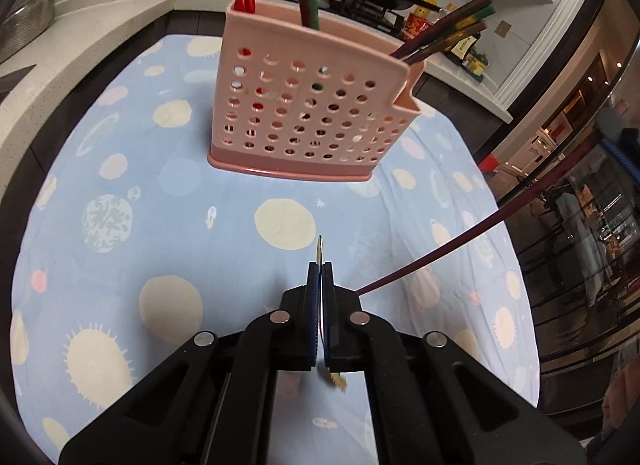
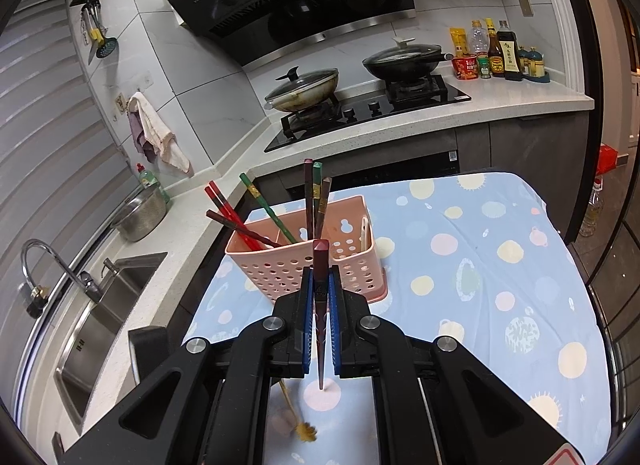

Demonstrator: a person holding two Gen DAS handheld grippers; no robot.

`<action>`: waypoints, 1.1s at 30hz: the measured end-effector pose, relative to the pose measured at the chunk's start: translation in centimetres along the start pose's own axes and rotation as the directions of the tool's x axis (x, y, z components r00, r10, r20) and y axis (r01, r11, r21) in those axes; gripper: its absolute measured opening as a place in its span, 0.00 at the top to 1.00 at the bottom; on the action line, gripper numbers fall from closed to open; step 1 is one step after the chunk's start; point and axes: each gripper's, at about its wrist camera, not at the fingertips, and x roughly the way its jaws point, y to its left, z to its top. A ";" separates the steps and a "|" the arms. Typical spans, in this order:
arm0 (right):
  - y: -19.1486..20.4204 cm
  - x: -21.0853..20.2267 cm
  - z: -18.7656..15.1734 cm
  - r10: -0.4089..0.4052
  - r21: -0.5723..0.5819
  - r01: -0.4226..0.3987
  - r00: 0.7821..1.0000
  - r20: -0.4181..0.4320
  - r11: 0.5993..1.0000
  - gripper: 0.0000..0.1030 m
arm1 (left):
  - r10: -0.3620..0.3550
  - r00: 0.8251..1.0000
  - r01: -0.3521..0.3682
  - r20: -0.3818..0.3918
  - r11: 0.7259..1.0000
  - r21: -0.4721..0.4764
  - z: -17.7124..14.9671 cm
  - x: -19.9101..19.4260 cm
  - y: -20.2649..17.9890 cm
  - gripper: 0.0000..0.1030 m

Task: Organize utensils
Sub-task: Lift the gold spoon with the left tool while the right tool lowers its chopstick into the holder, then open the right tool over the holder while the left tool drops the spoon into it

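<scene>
Pink perforated holder (image 1: 308, 105) (plastic, divided) holds several upright chopsticks (image 2: 310, 201).

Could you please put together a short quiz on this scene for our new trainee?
1. True or false: the right gripper is shut on a dark red chopstick.
2. The pink holder stands on: A) a wooden tray, B) the patterned cloth, C) bare floor.
3. Fill in: the left gripper is ___ on a thin metal utensil.
Key: 1 true; 2 B; 3 shut.
</scene>
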 end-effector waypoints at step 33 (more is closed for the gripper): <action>5.3 0.3 13.9 0.026 -0.150 0.011 0.970 0.241 0.989 0.93 | 0.092 0.904 -0.165 0.417 0.976 0.142 17.5 -12.5 -3.0 0.99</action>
